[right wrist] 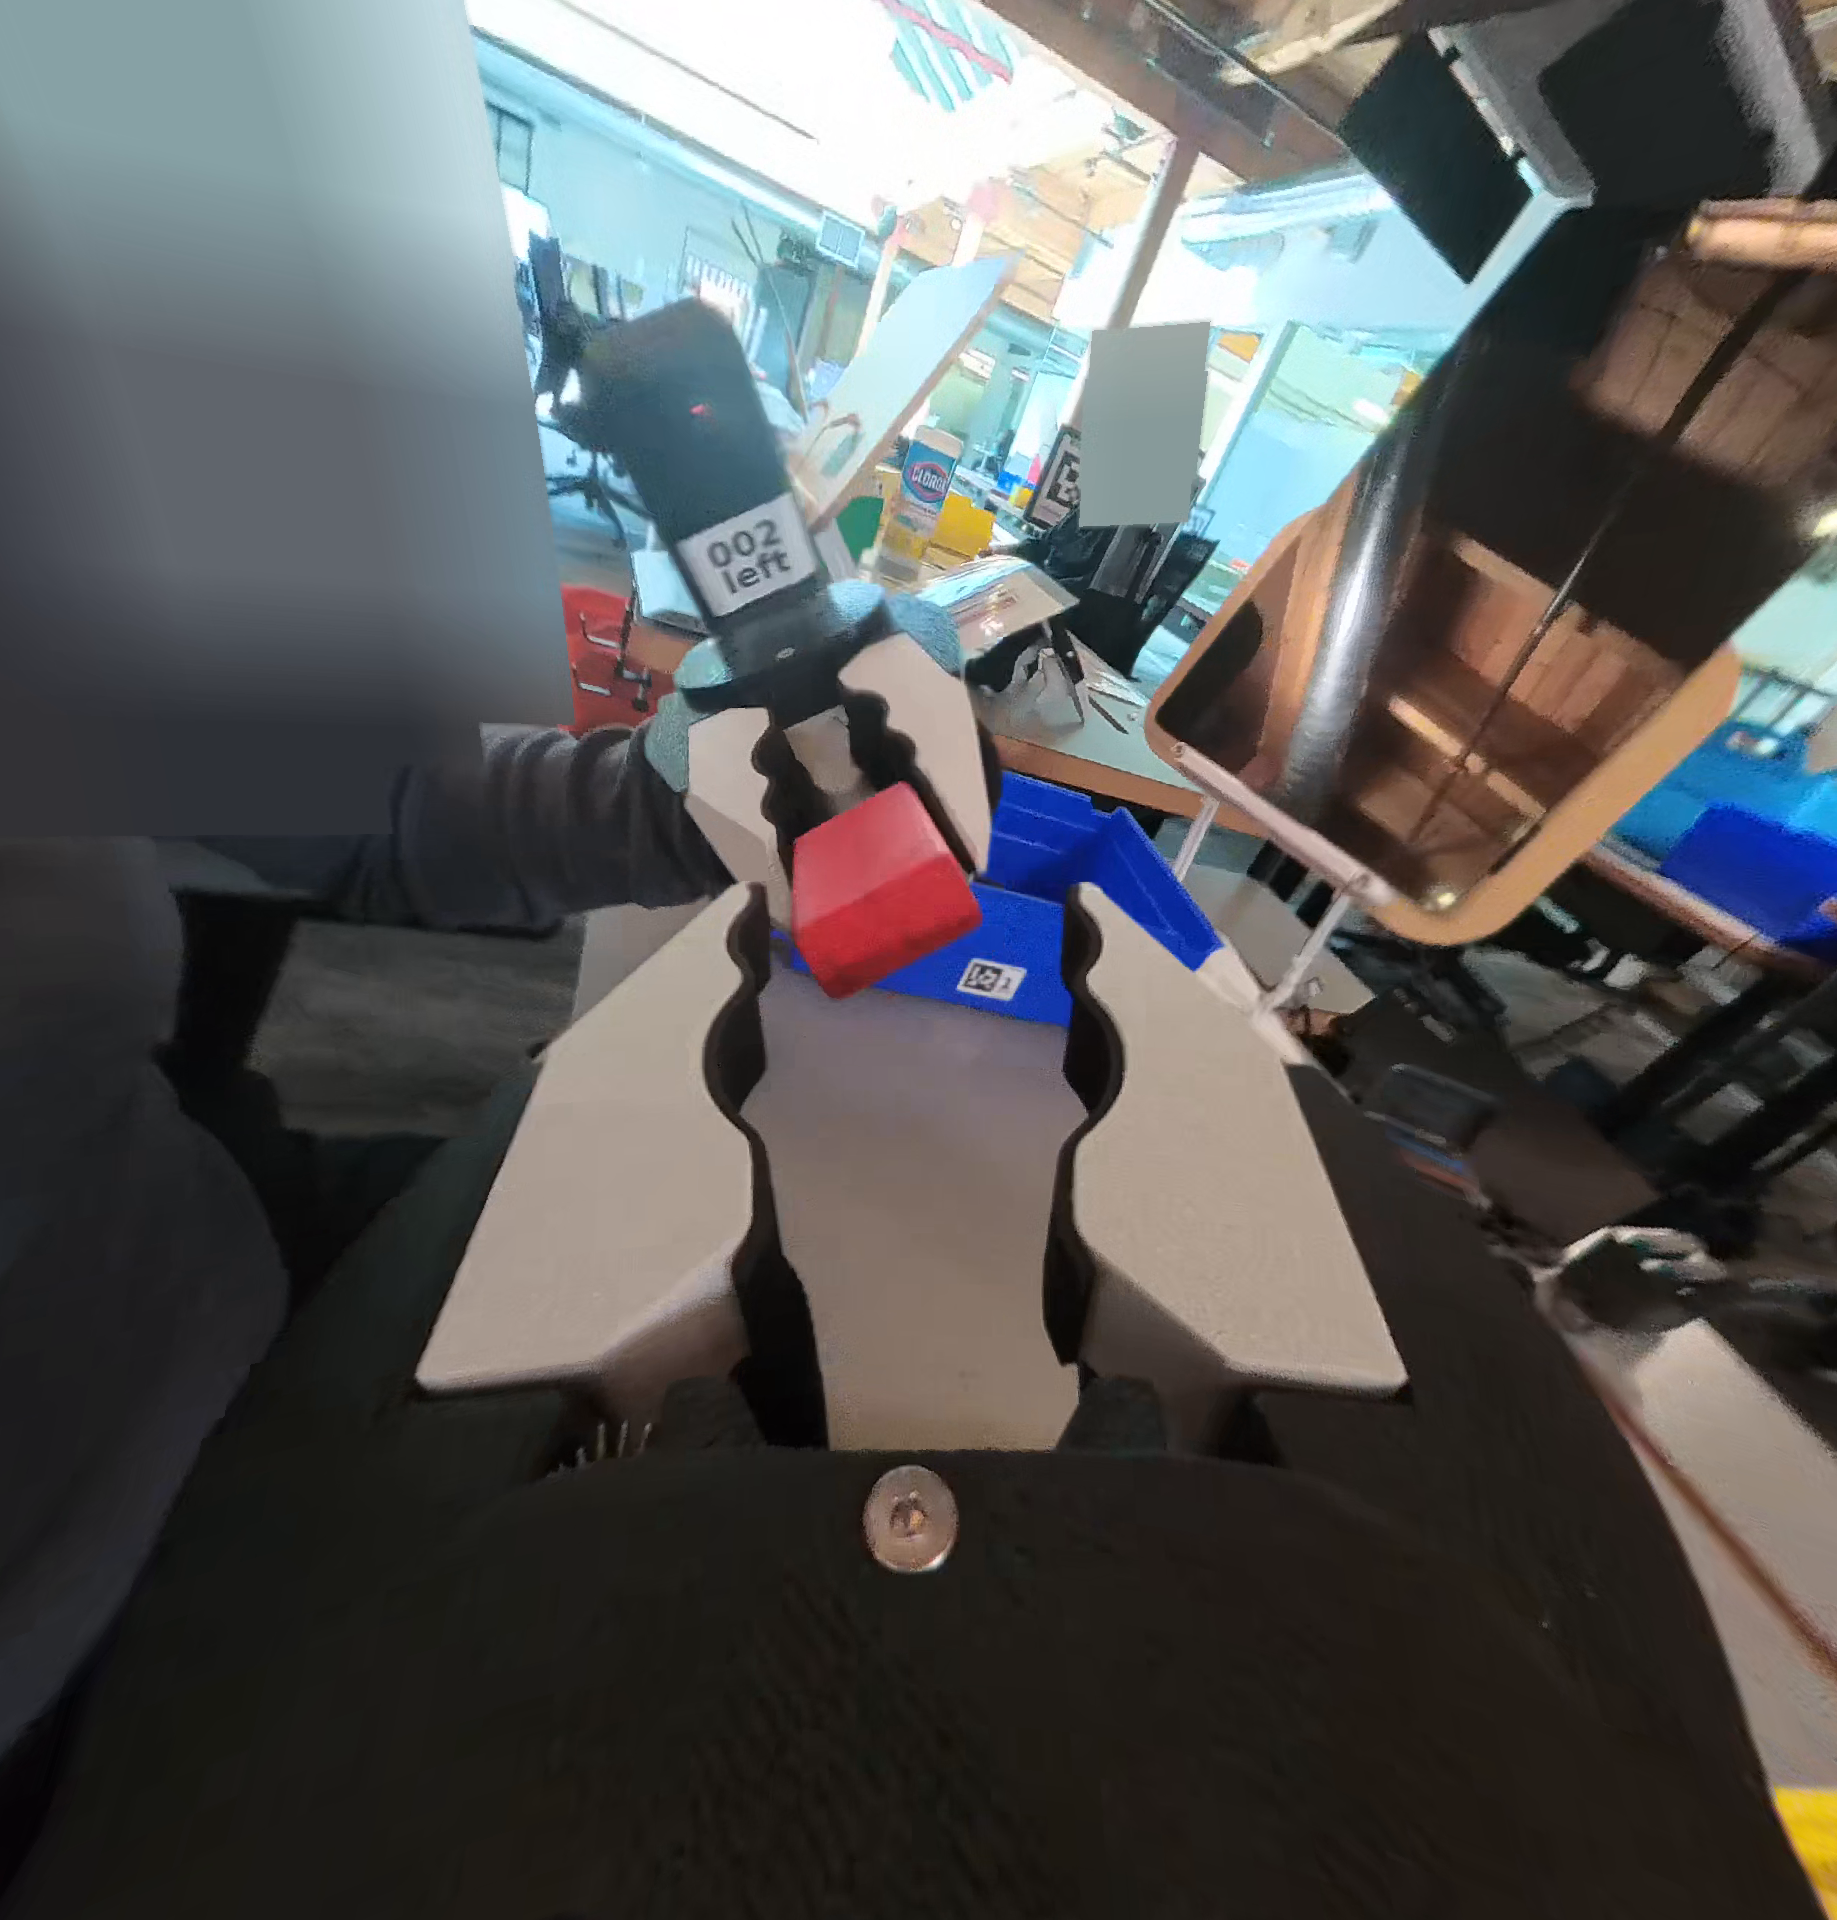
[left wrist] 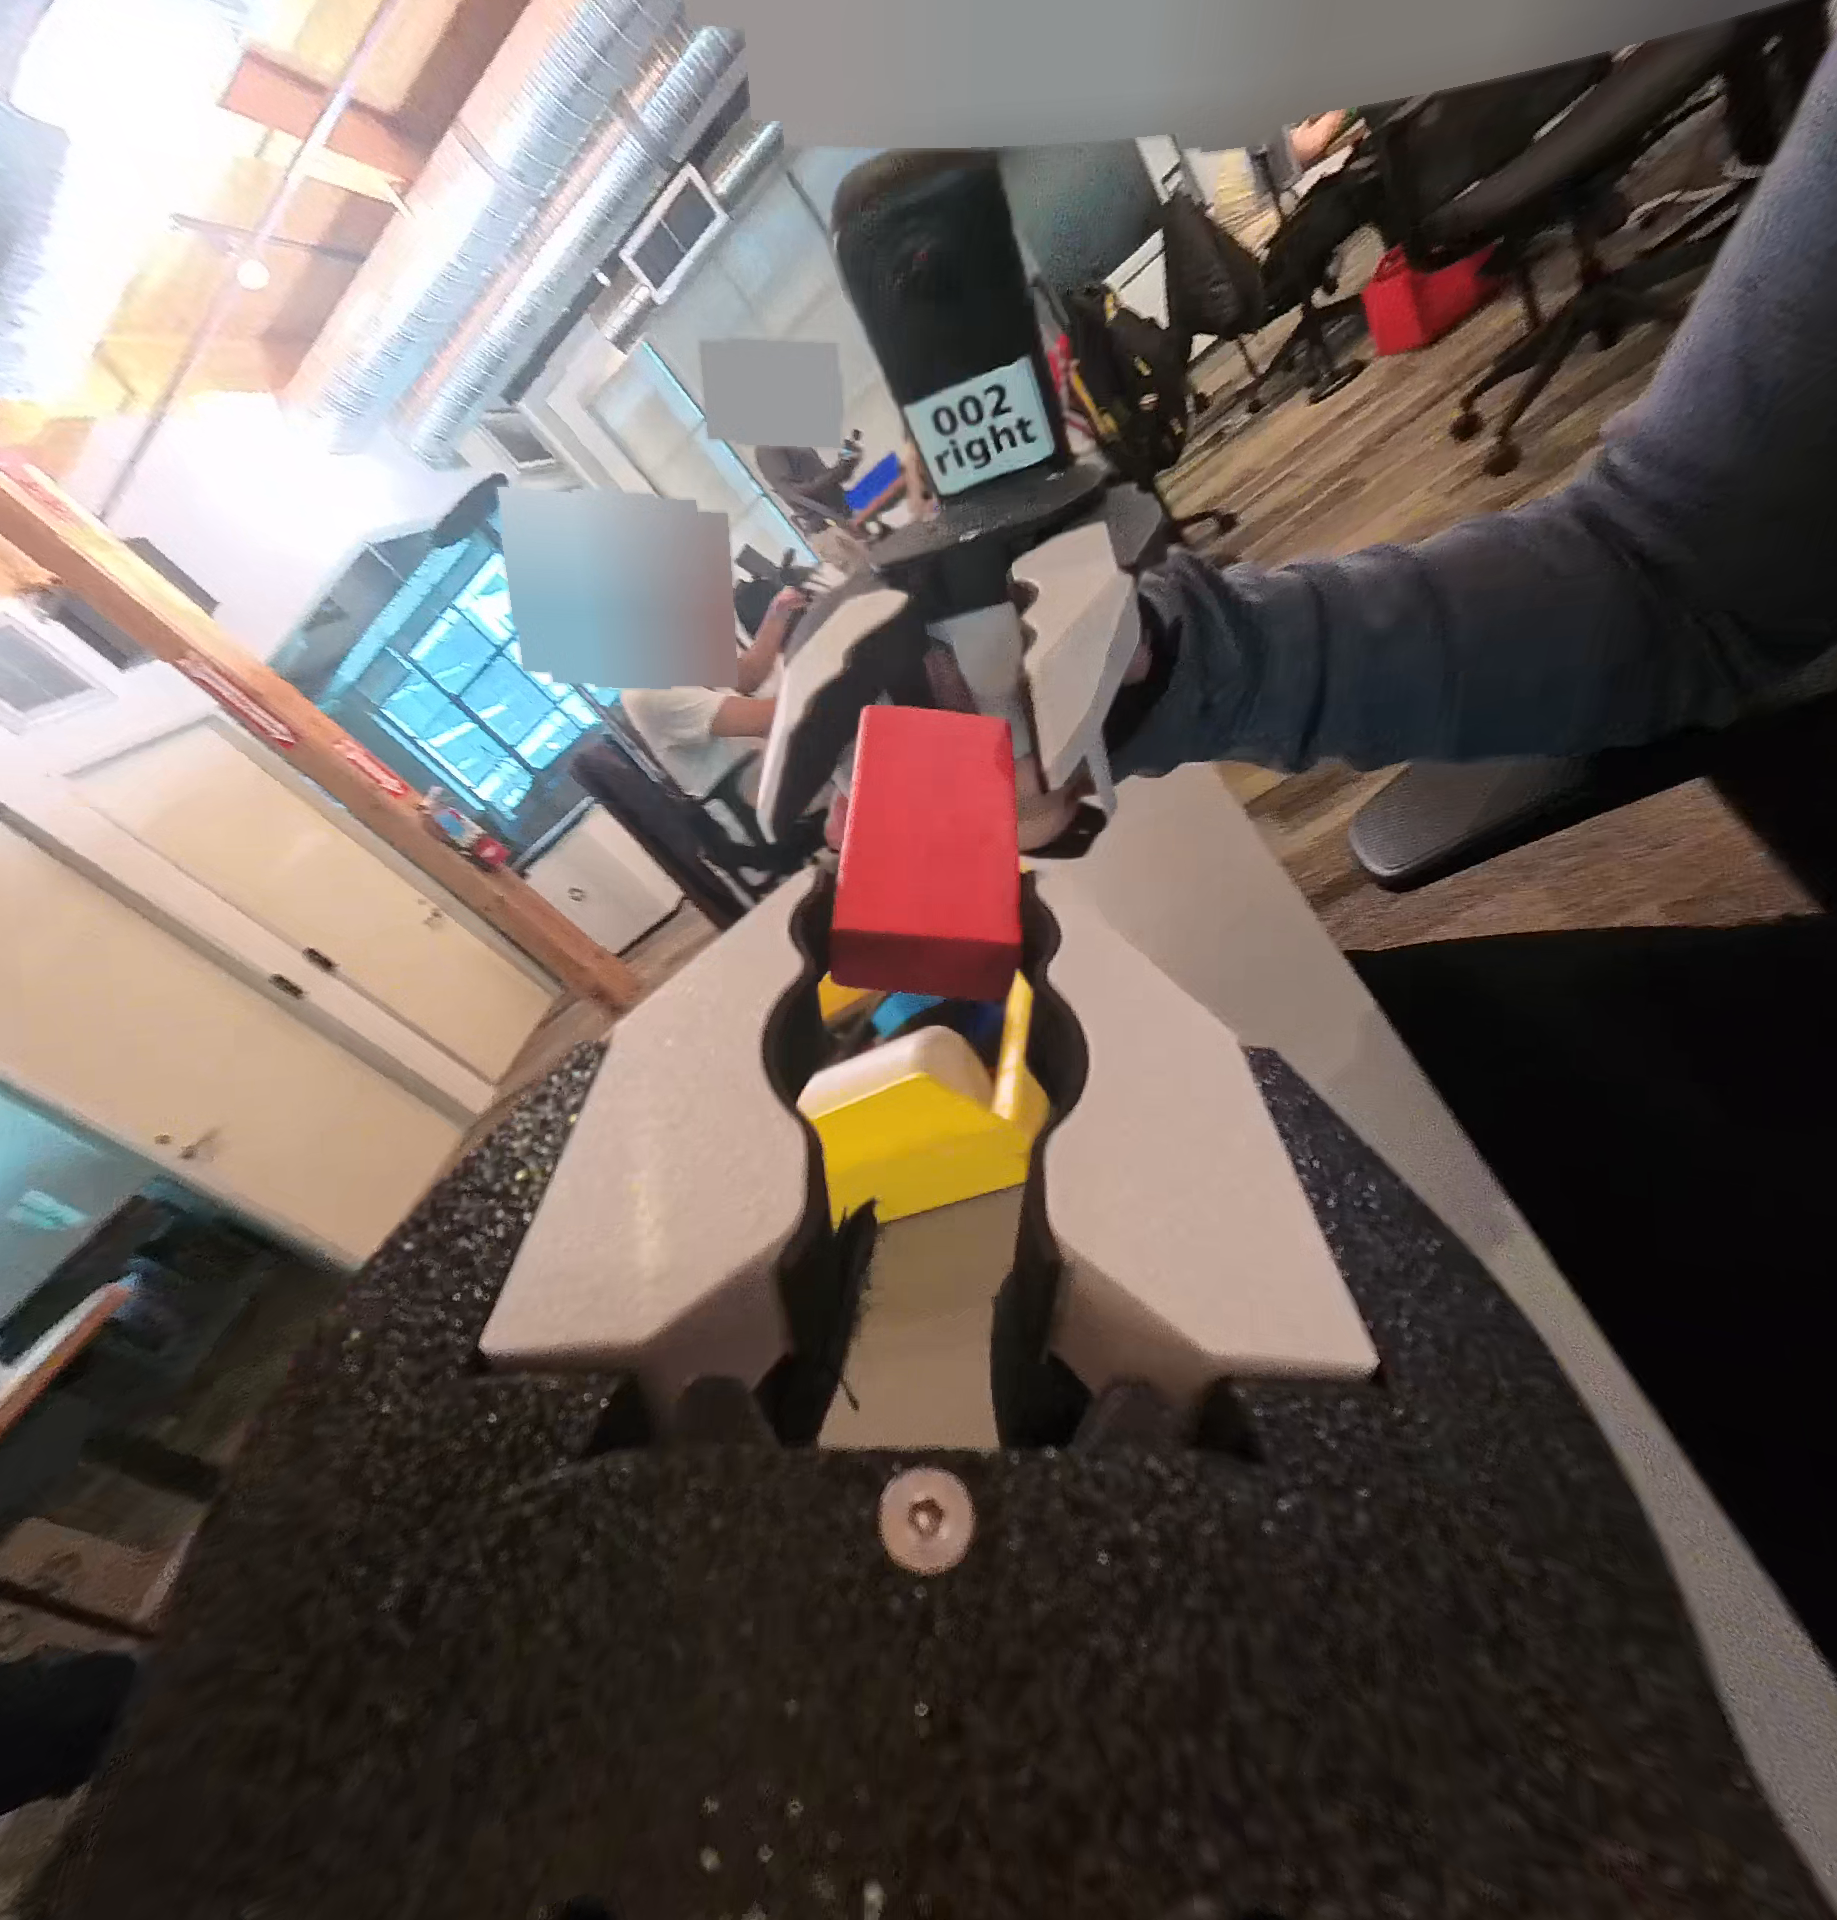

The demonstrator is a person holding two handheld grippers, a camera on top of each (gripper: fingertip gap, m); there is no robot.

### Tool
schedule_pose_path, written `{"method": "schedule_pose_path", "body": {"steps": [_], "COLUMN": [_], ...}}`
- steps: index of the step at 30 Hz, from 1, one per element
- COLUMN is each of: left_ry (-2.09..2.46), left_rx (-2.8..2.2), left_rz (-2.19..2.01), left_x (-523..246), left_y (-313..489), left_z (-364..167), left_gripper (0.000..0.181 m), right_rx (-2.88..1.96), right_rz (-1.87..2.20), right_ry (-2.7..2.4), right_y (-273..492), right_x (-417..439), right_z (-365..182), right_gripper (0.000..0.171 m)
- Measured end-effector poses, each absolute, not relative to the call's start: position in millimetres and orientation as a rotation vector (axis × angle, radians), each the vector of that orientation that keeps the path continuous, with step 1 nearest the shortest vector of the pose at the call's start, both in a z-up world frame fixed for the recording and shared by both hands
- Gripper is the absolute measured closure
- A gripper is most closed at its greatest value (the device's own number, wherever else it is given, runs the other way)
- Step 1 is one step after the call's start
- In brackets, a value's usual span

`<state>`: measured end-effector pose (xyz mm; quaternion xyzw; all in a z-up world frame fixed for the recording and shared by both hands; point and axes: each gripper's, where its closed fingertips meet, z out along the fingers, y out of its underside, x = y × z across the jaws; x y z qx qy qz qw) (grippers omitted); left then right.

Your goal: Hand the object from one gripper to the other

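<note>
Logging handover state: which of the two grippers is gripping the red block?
The left gripper: its fingers close on the red block. The right gripper is open, with the block's free end at its fingertips.

A yellow block point(left wrist: 919, 1148) lies low, a white block point(left wrist: 909, 1060) touching its top. A blue bin point(right wrist: 1039, 935) sits on a grey table point(right wrist: 914, 1081), lid tilted up. A mirror point(right wrist: 1465, 665) in a tan frame leans on a stand. Office chairs point(left wrist: 1496, 208) stand on carpet. A wipes canister point(right wrist: 929, 483) stands far back.

Block point(left wrist: 926, 852) btwn L tool point(left wrist: 924, 925) tips
</note>
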<state>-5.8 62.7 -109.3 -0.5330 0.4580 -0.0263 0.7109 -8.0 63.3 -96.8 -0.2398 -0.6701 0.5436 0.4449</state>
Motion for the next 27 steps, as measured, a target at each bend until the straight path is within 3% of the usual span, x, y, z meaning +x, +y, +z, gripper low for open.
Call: {"method": "schedule_pose_path", "body": {"steps": [6, 8, 14, 18, 22, 27], "left_ry": [1.135, 1.179, 1.184, 1.136, 1.055, 1.096], "left_rx": [-1.069, -1.041, -1.03, -1.133, -1.238, -1.305], "left_rz": [0.517, 0.602, 0.559, 0.378, 0.174, 0.17], "left_x": [-20, -18, -16, -15, -15, -17], "left_y": [73, 74, 73, 76, 76, 77], "left_z": [-112, -115, -117, -120, -119, -129], "left_gripper": [0.148, 0.148, 0.147, 0.147, 0.135, 0.155], "right_rx": [-0.953, -1.022, -1.039, -0.947, -0.724, -0.577], "right_rz": [1.548, 1.635, 1.635, 1.524, 1.3, 0.908], "right_ry": [-1.681, -1.71, -1.743, -1.745, -1.766, -1.835], "right_y": [75, 69, 65, 66, 65, 68], "right_x": [-16, -16, -18, -18, -14, -16], "right_z": [-105, -109, -116, -114, -115, -130], "right_gripper": [0.116, 0.125, 0.154, 0.156, 0.156, 0.156]}}
